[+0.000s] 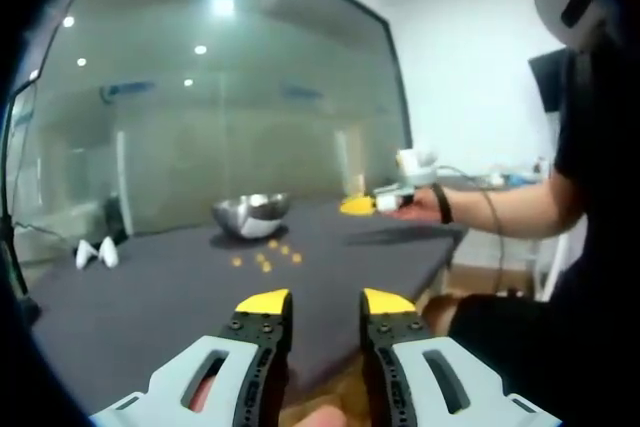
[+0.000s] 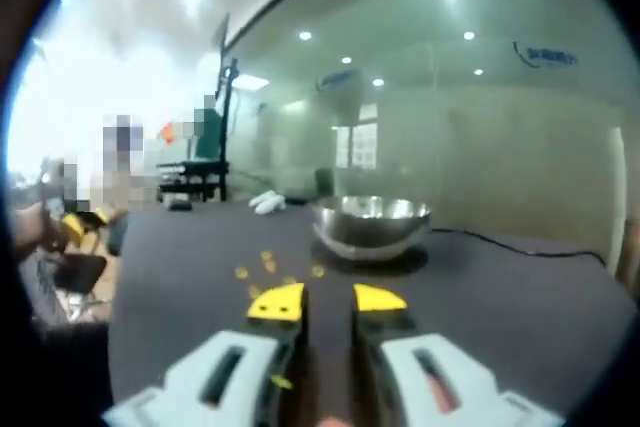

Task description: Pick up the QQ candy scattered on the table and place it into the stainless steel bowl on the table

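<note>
Above the dark table (image 1: 150, 307), both grippers' fingers (image 1: 265, 304) hover parted, empty.

Surface (image 1: 150, 317): dark grey, matte, seen from opposite ends in the two gripper views. Glass partition wall (image 1: 230, 117): tinted green, behind the far edge of the surface, mirroring round ceiling lights. Two small white objects (image 1: 97, 253): lying together near the surface's far corner beside the glass, kind not discernible. Black cable (image 2: 520, 244): trailing across the surface toward the edge in the right gripper view. Black framed stand (image 2: 205, 162): beyond the surface, blurred. White wall (image 1: 470, 77): plain, beside the glass partition.
</note>
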